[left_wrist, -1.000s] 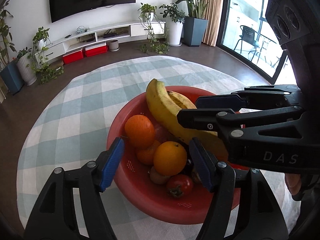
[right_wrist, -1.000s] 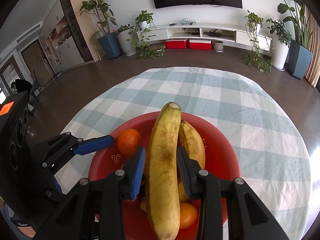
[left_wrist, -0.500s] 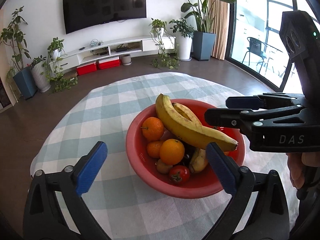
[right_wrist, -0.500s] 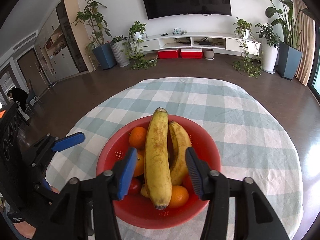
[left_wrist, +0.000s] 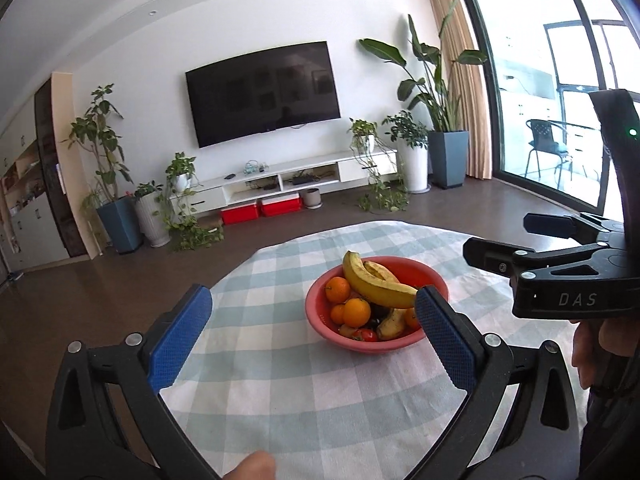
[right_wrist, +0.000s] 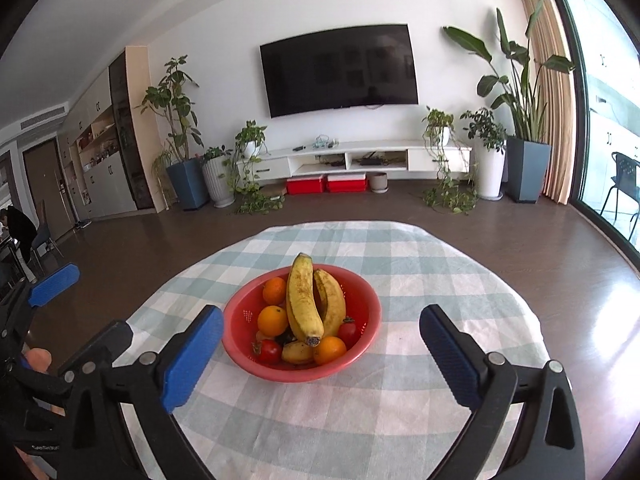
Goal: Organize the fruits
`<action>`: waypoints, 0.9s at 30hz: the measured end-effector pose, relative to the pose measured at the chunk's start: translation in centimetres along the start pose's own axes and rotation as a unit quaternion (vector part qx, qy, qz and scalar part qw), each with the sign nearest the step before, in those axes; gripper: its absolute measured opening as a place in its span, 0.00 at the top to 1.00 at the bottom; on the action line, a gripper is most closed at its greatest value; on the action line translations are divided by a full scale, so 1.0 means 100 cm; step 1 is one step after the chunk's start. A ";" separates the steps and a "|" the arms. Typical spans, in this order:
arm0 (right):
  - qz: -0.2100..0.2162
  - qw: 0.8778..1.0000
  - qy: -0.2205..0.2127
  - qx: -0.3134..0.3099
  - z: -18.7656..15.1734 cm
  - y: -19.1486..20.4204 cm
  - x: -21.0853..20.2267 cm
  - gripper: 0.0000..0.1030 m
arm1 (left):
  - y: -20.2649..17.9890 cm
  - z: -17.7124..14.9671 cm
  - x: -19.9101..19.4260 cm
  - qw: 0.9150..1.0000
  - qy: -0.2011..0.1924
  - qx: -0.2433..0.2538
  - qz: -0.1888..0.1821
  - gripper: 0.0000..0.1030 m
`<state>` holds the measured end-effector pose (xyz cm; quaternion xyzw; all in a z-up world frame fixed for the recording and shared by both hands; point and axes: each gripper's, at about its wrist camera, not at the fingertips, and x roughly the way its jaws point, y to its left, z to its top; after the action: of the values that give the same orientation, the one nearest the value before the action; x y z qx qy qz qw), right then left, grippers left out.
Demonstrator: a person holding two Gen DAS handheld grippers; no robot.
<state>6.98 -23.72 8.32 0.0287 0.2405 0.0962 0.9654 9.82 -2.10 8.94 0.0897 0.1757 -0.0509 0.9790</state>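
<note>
Both tongs stand wide and hold nothing. The left tongs [left_wrist: 312, 326] hang above the near part of the tabletop [right_wrist: 440, 280], short of the red bowl [right_wrist: 240, 334]. The right tongs [right_wrist: 322, 346] have just been opening, with nothing between the pads [right_wrist: 192, 356]; the bowl only shows through the gap, further out on the checked cloth [left_wrist: 280, 380].

Fruit is all in the bowl, near the middle of the tabletop: two bananas [right_wrist: 306, 300] lie on top, the long one sloping across the other, oranges [right_wrist: 273, 320] beside and under them, a tomato [right_wrist: 269, 350] at the near rim, another tomato by the right side. No loose fruit shows on the cloth.

Step in hand, by my reading: release done, both hands backed off, task looks at or near its end. If anything is left, the next move calls for a look round for fruit outside the bowl; none is visible from here. The top banana sits high and overhangs the pile, so a knock on the rim might roll it.
</note>
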 end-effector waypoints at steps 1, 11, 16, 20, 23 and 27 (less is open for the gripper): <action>-0.004 1.000 -0.017 0.000 0.000 0.001 -0.012 0.00 | 0.000 0.000 -0.008 1.000 0.004 -0.006 0.001 0.00; -0.046 0.990 -0.131 -0.017 -0.004 0.020 -0.112 0.00 | 0.003 -0.011 -0.070 0.998 0.029 -0.061 -0.007 0.00; -0.070 0.988 -0.131 -0.043 -0.019 0.031 -0.136 0.00 | 0.006 -0.027 -0.071 0.994 0.070 -0.089 -0.012 0.00; -0.082 0.990 -0.105 -0.044 -0.027 0.035 -0.134 0.00 | 0.005 -0.042 -0.067 0.990 0.101 -0.097 -0.008 0.00; -0.092 0.992 -0.078 -0.039 -0.034 0.035 -0.130 0.00 | 0.006 -0.051 -0.063 0.988 0.114 -0.100 -0.009 0.00; -0.101 0.993 -0.050 -0.031 -0.046 0.033 -0.121 0.00 | 0.003 -0.058 -0.050 0.987 0.124 -0.098 -0.010 0.00</action>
<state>-6.24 -22.90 10.16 -0.0204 0.1902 0.0042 0.9815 3.20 -0.30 5.41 -0.0031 0.3009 -0.0321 0.9531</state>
